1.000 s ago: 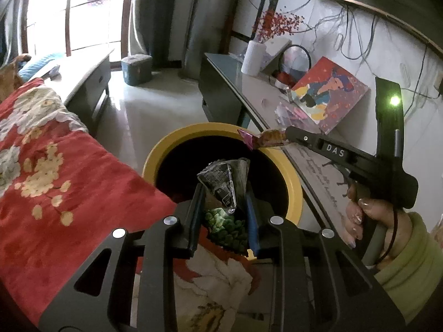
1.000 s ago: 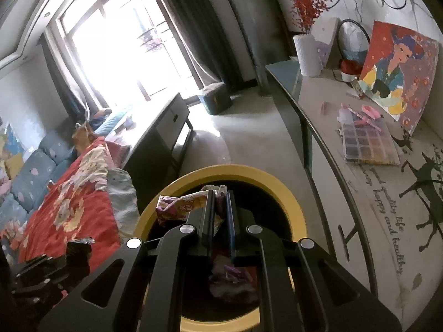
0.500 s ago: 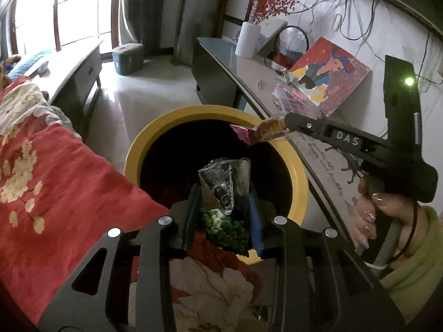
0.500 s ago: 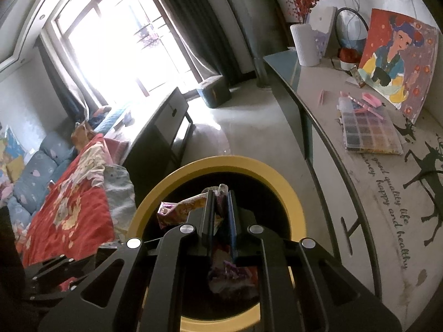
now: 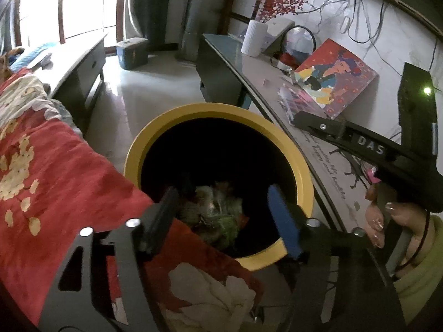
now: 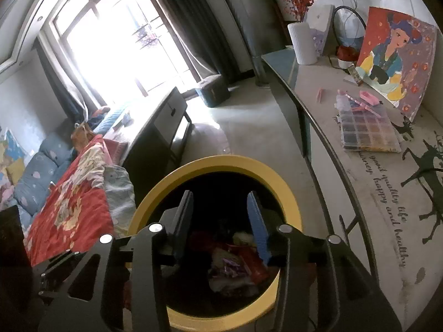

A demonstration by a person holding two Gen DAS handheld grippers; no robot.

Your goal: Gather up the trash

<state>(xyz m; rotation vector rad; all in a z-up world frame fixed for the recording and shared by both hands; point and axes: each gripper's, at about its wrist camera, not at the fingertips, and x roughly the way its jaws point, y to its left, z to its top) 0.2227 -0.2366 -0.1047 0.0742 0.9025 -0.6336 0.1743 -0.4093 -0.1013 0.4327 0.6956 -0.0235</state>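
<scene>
A yellow-rimmed trash bin (image 5: 210,110) with a dark inside stands on the floor between the bed and the desk; it also shows in the right wrist view (image 6: 288,196). My left gripper (image 5: 221,193) is open and empty over the bin's mouth. A green snack wrapper (image 5: 218,210) lies blurred inside the bin with other wrappers. My right gripper (image 6: 220,202) is open and empty over the bin. Pink and red wrappers (image 6: 238,265) lie at the bin's bottom. The right gripper's body (image 5: 360,144) shows at the right of the left wrist view.
A red floral blanket (image 5: 55,179) lies on the bed left of the bin. A long desk (image 6: 373,182) on the right carries a bead organiser (image 6: 365,132), a painting (image 6: 396,55) and a white vase (image 6: 301,43). A low cabinet (image 6: 166,127) stands by the window.
Both grippers have opened. The green snack wrapper left the left gripper and the pink wrapper left the right gripper; both now lie in the bin.
</scene>
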